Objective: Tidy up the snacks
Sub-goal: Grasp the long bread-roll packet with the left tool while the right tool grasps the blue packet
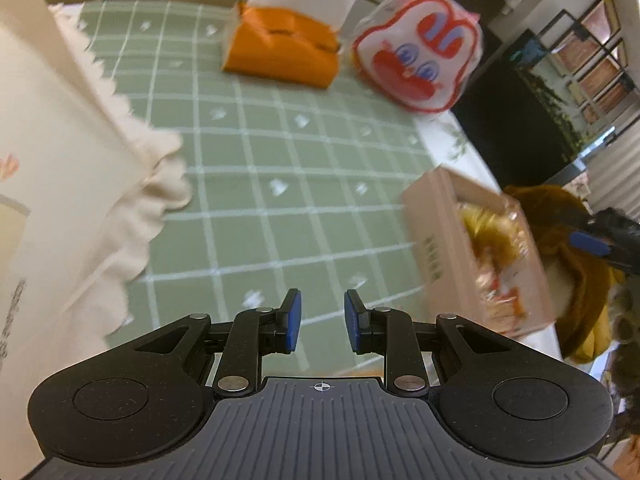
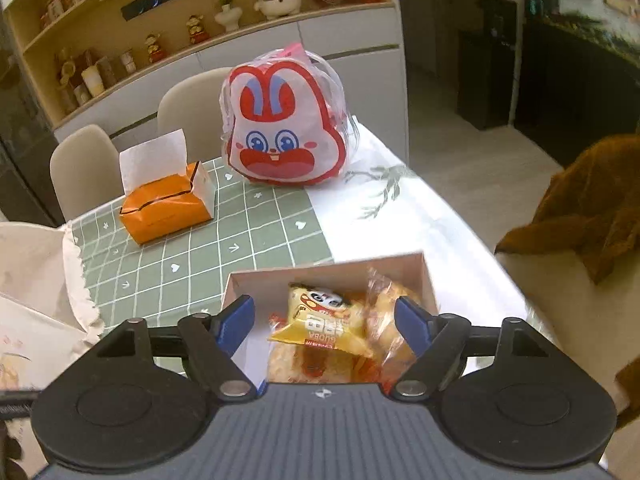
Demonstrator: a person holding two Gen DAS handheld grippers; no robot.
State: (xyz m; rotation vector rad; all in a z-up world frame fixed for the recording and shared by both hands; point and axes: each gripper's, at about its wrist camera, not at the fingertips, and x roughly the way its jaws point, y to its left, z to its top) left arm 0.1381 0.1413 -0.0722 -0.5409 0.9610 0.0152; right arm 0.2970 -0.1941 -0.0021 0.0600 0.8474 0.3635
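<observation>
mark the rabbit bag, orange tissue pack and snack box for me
rabbit bag (image 2: pixel 280 128), right wrist view, middle of the printed rabbit face
orange tissue pack (image 2: pixel 168 212), right wrist view, orange top face
snack box (image 2: pixel 328 266), right wrist view, far rim of the open box

Left gripper (image 1: pixel 322 320), right gripper (image 2: pixel 325 320): black bodies, blue-padded fingers (image 1: pixel 293 320), silver screws.

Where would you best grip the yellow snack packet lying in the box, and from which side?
Grip the yellow snack packet across its flat width, near the crimped near edge, coming from above: it lies topmost in the open-topped box, whose walls block sideways approaches.
</observation>
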